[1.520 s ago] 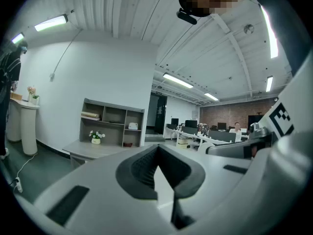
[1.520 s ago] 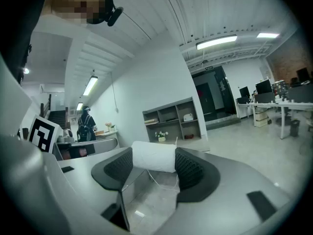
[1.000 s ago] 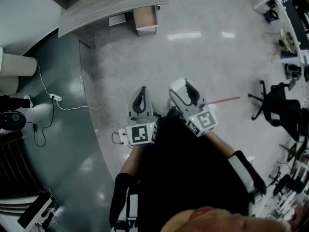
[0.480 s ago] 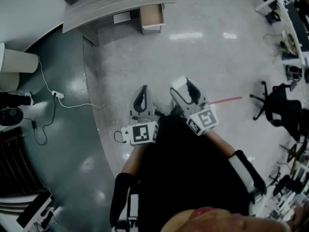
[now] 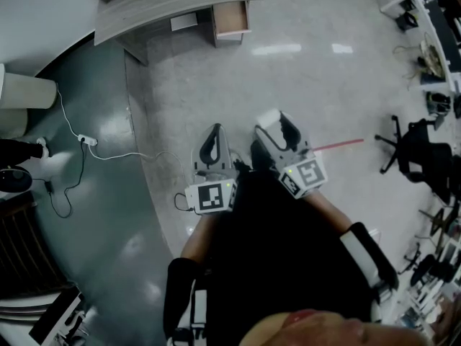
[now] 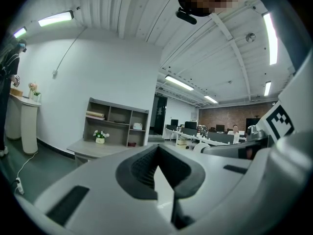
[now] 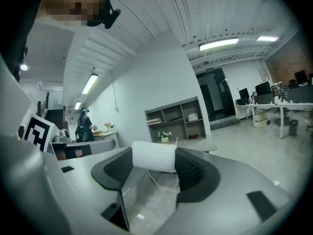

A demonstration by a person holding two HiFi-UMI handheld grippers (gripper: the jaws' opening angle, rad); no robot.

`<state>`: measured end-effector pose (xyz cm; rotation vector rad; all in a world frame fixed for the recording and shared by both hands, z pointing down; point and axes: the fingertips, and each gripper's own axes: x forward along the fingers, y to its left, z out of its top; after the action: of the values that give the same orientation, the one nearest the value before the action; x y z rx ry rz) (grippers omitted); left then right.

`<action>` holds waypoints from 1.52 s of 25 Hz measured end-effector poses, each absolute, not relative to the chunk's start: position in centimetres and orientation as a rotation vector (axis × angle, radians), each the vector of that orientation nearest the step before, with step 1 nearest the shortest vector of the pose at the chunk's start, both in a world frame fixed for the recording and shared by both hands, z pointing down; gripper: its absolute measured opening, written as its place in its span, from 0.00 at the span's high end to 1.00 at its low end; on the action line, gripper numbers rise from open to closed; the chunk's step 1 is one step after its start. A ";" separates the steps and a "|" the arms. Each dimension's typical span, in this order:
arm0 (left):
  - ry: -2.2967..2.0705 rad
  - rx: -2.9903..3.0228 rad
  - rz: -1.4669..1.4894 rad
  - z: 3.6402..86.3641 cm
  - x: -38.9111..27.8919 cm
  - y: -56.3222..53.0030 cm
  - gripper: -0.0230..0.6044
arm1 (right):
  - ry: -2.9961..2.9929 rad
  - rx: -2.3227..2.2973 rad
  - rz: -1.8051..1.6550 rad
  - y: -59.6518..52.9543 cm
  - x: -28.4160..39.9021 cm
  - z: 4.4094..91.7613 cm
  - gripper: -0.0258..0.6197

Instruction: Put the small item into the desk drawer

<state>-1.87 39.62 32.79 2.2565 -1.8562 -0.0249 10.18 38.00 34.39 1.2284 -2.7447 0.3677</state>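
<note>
In the head view the grey desk (image 5: 180, 2) stands far off at the top, and its drawer (image 5: 232, 20) is pulled open toward me. My right gripper (image 5: 277, 128) is held in front of my body, shut on a small white roll-shaped item (image 5: 269, 119). The right gripper view shows that white item (image 7: 154, 156) squeezed between the two dark pads of the right gripper (image 7: 154, 161). My left gripper (image 5: 210, 144) is beside it, to the left. In the left gripper view the left gripper (image 6: 157, 153) has its pads meeting at the tips with nothing between them.
A black office chair (image 5: 418, 153) stands at the right, and a red line (image 5: 338, 145) marks the floor near it. A power strip with a white cable (image 5: 86, 141) lies on the dark floor at the left. A shelf unit (image 6: 115, 126) stands behind the desk.
The desk and its open drawer have slid slightly right and up in the head view. Both grippers stay in front of me, the right still holding the white item.
</note>
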 end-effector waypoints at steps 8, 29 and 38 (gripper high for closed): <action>-1.863 2.244 -0.004 33.6 -2.4 38.0 0.96 | -2.757 1.236 0.370 35.3 9.1 35.1 0.55; -1.889 2.175 0.041 34.8 -1.8 19.9 0.96 | -2.759 1.170 0.415 17.3 8.6 36.6 0.55; -1.933 2.152 0.115 35.4 -1.5 11.5 0.96 | -2.750 1.096 0.479 8.6 8.3 37.3 0.55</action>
<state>-1.49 11.51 35.42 2.1519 -1.9325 0.1149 8.31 8.56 37.29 1.0962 -2.7501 0.4791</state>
